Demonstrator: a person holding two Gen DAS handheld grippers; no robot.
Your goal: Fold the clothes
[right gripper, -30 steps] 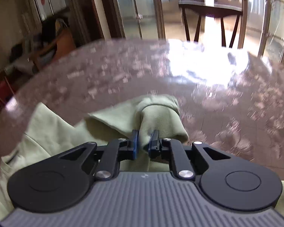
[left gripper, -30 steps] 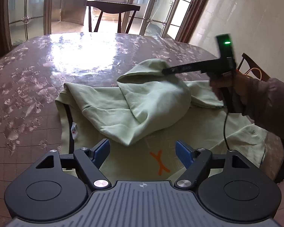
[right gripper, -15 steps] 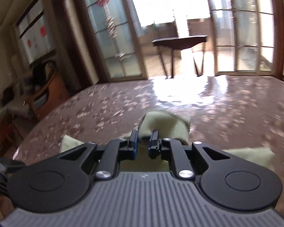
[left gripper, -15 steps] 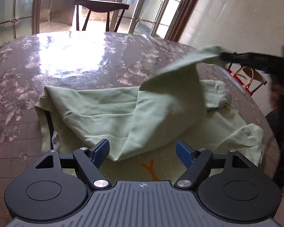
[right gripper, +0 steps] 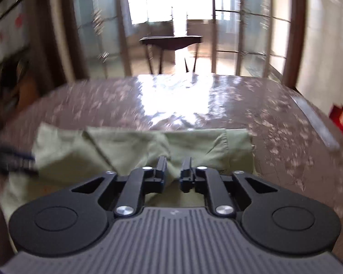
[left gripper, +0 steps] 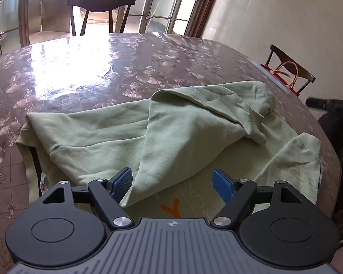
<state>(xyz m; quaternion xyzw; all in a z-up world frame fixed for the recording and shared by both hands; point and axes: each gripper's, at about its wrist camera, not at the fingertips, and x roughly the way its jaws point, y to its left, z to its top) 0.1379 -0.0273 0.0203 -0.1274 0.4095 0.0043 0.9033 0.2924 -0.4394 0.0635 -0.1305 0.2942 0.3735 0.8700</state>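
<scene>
A pale green garment lies spread on the round table, with an orange print on its near part. One sleeve is folded across toward the right. My left gripper hovers open over the near fold, its blue pads wide apart and holding nothing. In the right wrist view my right gripper sits just short of the garment; its jaws are opening and no cloth is pinched between them. Its dark tip shows at the right edge of the left view.
The table has a glossy brown flowered cover with strong glare. A wooden chair with a red bag stands beyond the right rim. Glass doors and a dark side table are behind. The table edge curves close on the right.
The right gripper carried the sleeve from the garment's middle over to the right, let it go and pulled away. The sleeve now lies flat. My left gripper sank slightly toward the cloth.
</scene>
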